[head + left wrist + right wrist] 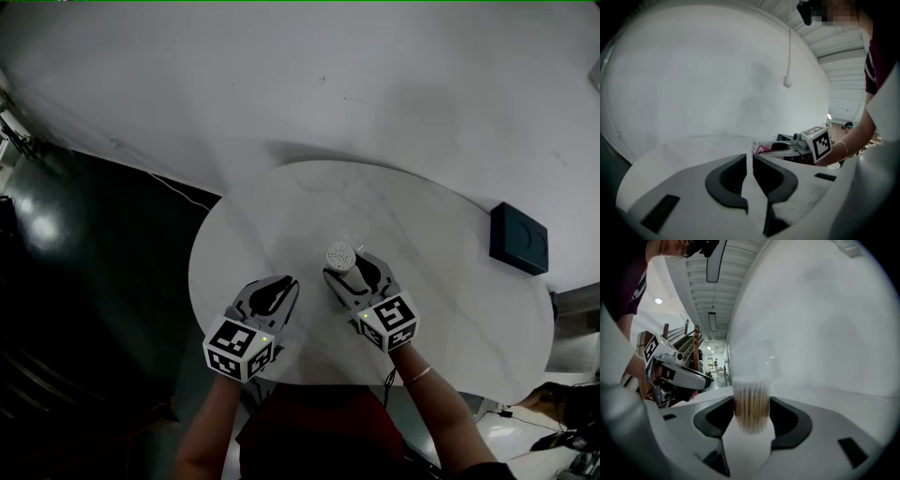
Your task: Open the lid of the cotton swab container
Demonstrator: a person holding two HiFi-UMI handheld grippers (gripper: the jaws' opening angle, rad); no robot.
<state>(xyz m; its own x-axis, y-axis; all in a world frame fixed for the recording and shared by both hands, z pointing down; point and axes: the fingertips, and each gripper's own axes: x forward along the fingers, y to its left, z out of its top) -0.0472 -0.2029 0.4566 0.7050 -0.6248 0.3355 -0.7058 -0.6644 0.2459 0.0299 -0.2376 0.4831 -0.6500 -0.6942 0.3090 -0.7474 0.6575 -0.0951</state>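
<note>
Soft, even light fills the room, so the white table (450, 309) reads bright and throws only a faint grey shadow onto the pale surface (375, 75) beyond it. The dark floor (94, 309) at the left catches one hazy patch of glare. Both gripper views bulge like fisheyes, with their corners gone black. In the right gripper view a ceiling light strip (712, 320) glows, and the cotton swab container (751, 401), very close to the lens, looks blurred.

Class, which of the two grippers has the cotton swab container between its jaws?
The right gripper: its jaws clamp the cotton swab container. The left gripper differs, since its jaws are closing with nothing between them.
</note>
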